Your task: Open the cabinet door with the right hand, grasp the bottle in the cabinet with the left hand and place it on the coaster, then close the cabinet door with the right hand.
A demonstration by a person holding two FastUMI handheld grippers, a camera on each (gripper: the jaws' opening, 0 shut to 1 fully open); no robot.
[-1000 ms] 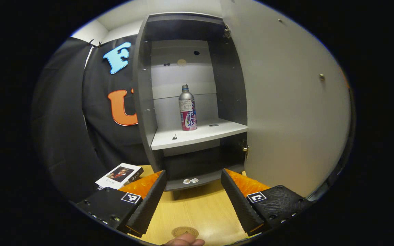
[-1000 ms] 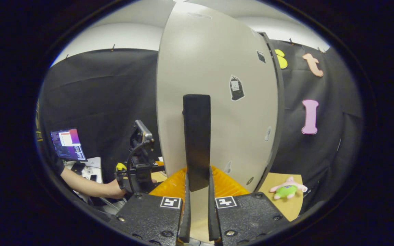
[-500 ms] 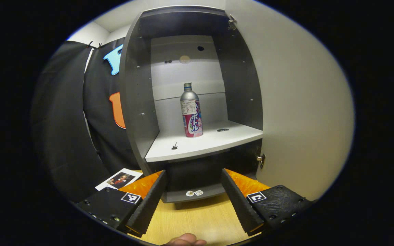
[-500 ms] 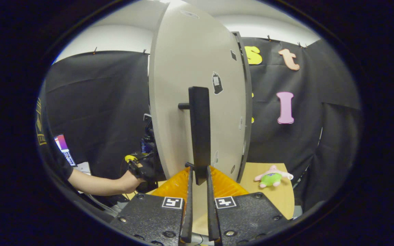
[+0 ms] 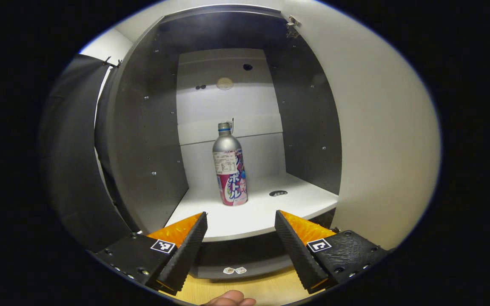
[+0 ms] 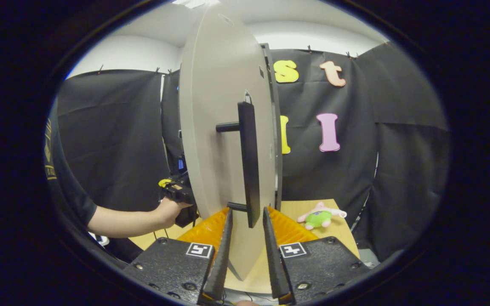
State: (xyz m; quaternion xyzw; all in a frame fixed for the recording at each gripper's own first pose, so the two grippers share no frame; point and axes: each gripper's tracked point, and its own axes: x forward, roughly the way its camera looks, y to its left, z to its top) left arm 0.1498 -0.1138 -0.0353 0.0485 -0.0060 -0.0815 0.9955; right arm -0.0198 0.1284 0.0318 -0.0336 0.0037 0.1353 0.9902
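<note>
Standing upright: bottle (image 5: 229, 170), on the white shelf (image 5: 262, 212) inside the cabinet (image 5: 143, 140), well behind the left gripper.
Left gripper (image 5: 240, 225): fingers spread wide, empty, at the shelf's front edge.
Cabinet door (image 6: 215, 127): swung open, edge-on.
Right gripper (image 6: 247, 229): fingers slightly parted, straddling the door's black handle (image 6: 248, 161); contact unclear.
Table (image 6: 338, 225): carries a plush toy (image 6: 321, 216).

Shiny metal bottle (image 5: 229, 170), matt shelf (image 5: 262, 214)
</note>
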